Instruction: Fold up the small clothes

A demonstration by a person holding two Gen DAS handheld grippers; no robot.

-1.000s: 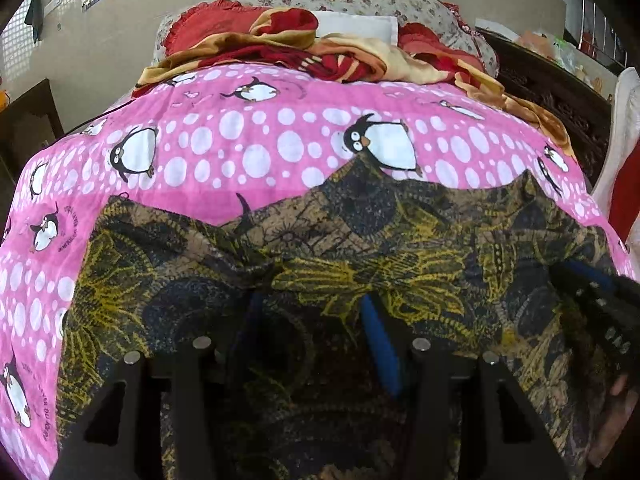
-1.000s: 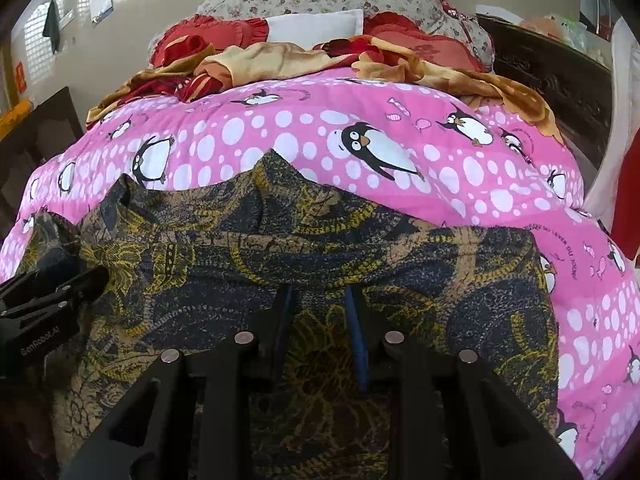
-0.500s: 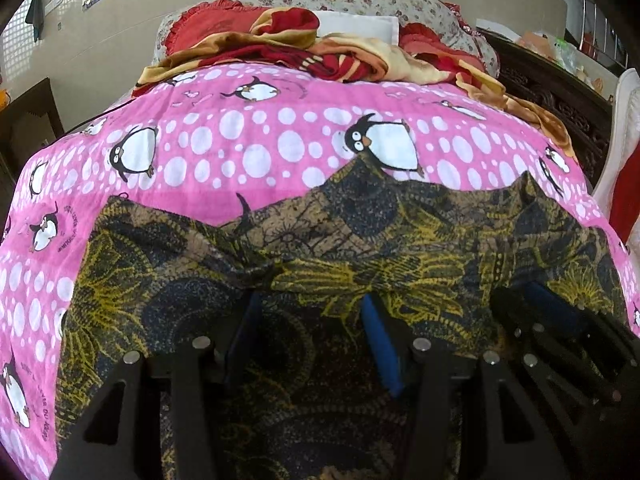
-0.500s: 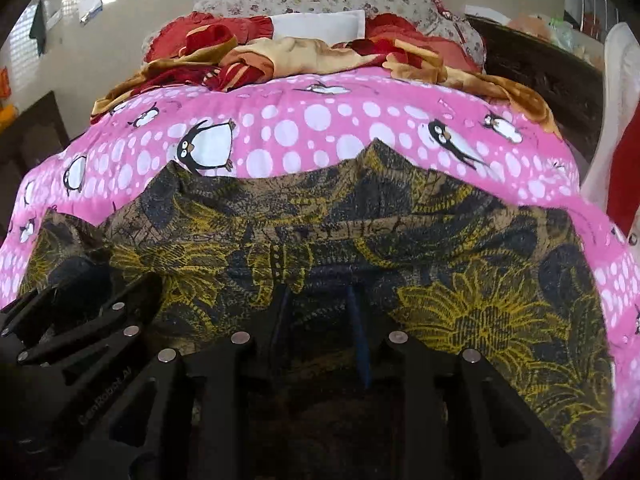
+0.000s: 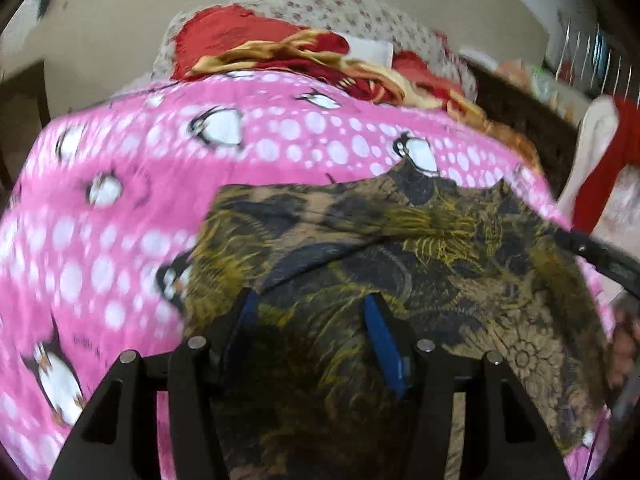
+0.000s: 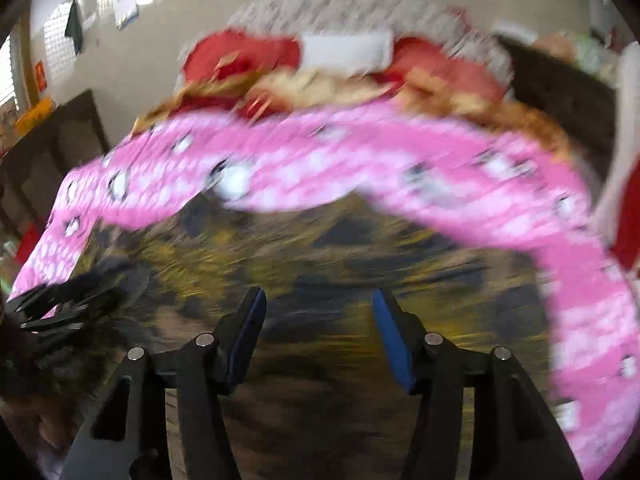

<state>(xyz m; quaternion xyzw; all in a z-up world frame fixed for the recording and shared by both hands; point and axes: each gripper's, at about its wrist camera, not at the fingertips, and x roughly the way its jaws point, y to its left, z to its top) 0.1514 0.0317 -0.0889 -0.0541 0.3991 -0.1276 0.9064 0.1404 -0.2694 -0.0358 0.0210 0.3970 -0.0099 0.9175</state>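
A pink bedspread (image 5: 280,152) printed with white dots and penguins covers the bed. At its far end lies a rumpled red and gold blanket (image 5: 280,52) against a flowered pillow (image 5: 332,8), a white cloth (image 6: 346,50) among them. Dark carved furniture (image 5: 528,120) stands beside the bed, before a pale tiled wall (image 6: 180,40).

A dark, yellow-floral patterned garment (image 5: 420,248) lies spread, rumpled, on the pink bedspread.

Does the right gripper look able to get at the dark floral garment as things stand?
Probably yes. The right gripper hangs over the garment, jaws opening with nothing pinched between them and nothing lying on the cloth ahead. Blur hides whether its pads touch it.
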